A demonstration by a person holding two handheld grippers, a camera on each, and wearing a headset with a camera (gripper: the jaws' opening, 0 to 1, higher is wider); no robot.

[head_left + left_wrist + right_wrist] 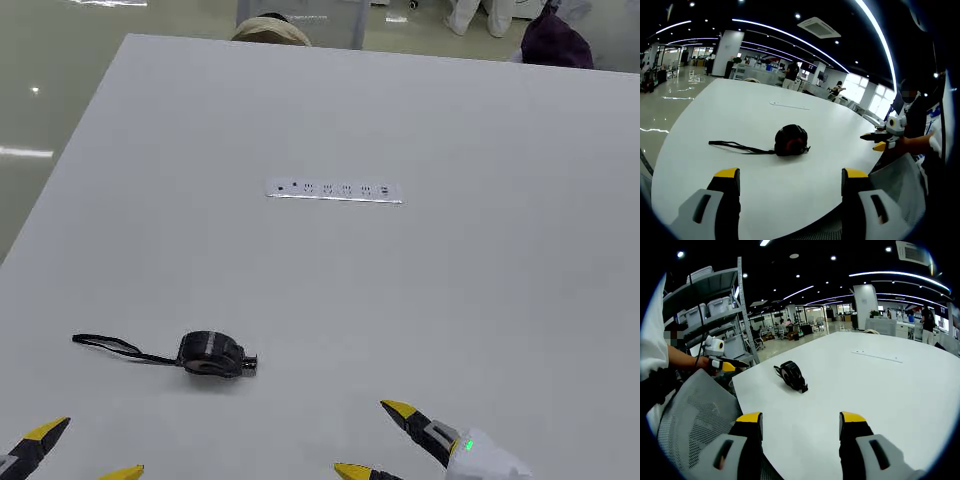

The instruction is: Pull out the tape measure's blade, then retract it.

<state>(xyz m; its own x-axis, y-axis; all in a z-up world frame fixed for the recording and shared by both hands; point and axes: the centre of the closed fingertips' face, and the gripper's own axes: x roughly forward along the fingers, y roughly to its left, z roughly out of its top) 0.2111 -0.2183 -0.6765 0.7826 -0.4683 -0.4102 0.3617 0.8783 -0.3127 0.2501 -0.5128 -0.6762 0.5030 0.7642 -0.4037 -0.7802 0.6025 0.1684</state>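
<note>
Left hand-held gripper point(791, 173) spread wide, tape measure point(791, 140) ahead, apart

The head view looks steeply down from above the near edge of the tabletop point(450, 300), taking in the tape measure point(212, 354) close by and the strip point(333, 191) farther off. The left gripper view sits low at the near left edge and faces the tape measure at close range, with the right tool point(879, 141) at its right. The right gripper view sits low off the near right corner, with the left tool point(727, 365) at its left. All three views share the tape measure and the strip.
</note>
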